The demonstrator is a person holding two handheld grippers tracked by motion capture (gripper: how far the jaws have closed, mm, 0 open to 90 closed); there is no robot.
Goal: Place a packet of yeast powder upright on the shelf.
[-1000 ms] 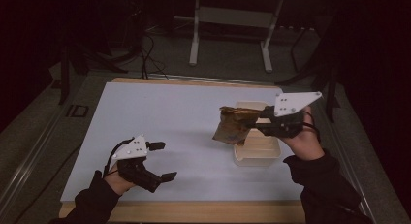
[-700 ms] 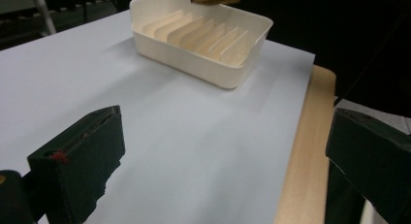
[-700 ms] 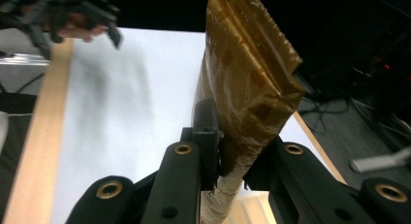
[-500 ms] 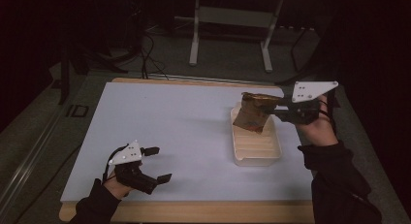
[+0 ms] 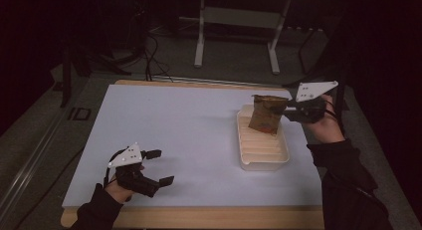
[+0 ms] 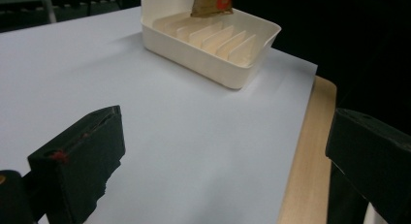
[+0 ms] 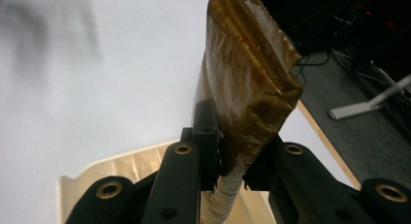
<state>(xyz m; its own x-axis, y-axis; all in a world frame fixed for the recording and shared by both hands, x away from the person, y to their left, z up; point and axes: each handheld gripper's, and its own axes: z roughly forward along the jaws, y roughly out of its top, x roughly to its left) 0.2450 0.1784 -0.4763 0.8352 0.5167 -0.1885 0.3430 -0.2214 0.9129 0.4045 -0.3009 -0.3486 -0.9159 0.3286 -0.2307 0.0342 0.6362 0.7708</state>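
A brown-gold foil packet [image 5: 266,113] hangs upright over the far end of a cream ribbed tray [image 5: 263,163] at the table's right. My right gripper [image 5: 288,109] is shut on the packet's side, reaching in from the right. In the right gripper view the black jaws pinch the packet [image 7: 247,83] near its lower edge, with the tray [image 7: 116,170] below. My left gripper [image 5: 158,166] rests low at the front left of the white sheet, open and holding nothing. Its view looks across the sheet at the tray [image 6: 213,64], with the packet's bottom [image 6: 211,3] above it.
A white sheet [image 5: 189,135] covers the wooden table [image 5: 199,217], whose front and right edges show as bare wood. A metal stand's legs [image 5: 236,41] and cables lie on the dark floor beyond the far edge.
My right gripper has carried the packet to the right and farther back, from the tray's near-left side to above its far end. My left gripper has sunk slightly toward the front edge.
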